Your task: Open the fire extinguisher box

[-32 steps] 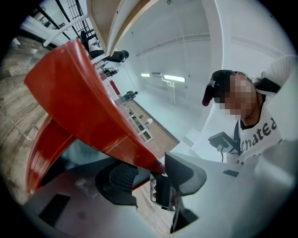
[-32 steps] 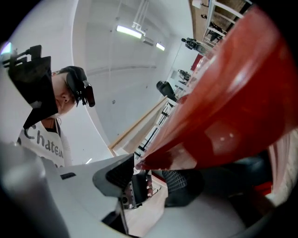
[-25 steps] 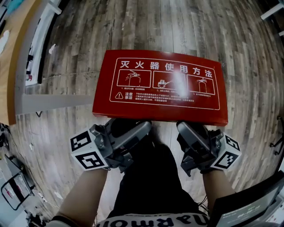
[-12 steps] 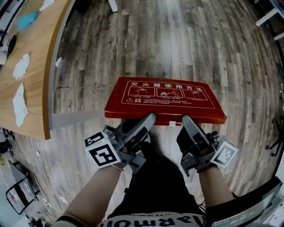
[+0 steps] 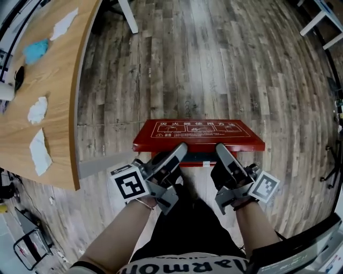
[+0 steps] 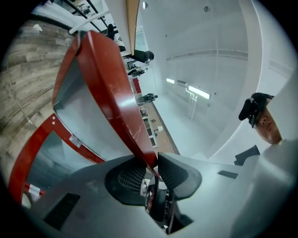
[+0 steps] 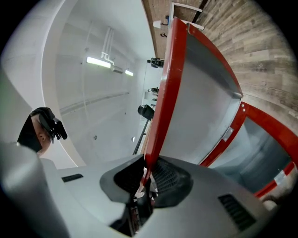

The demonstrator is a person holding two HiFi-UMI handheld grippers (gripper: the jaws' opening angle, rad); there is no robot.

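The red fire extinguisher box lies flat on the wooden floor. Its lid [image 5: 198, 131], printed with white instructions, is tilted up at the near edge. My left gripper [image 5: 179, 151] and right gripper [image 5: 221, 151] each hold that near edge, left and right of its middle. In the left gripper view the red lid [image 6: 107, 83] runs down between the pads of the left gripper [image 6: 153, 162], above the red box frame [image 6: 32, 148]. In the right gripper view the lid edge [image 7: 167, 93] sits pinched in the right gripper [image 7: 148, 169]. Both pairs of jaws have just been closing on the lid edge.
A wooden table [image 5: 48, 107] stands at the left with paper scraps and a blue cloth [image 5: 36, 51] on it. Its white leg [image 5: 127, 13] stands on the floor at the top. White furniture legs [image 5: 316, 18] stand at the top right. My legs are just behind the box.
Both grippers have closed on the lid's near edge and risen with it. The lid has swung from lying flat to tilted up, showing the box's inside.
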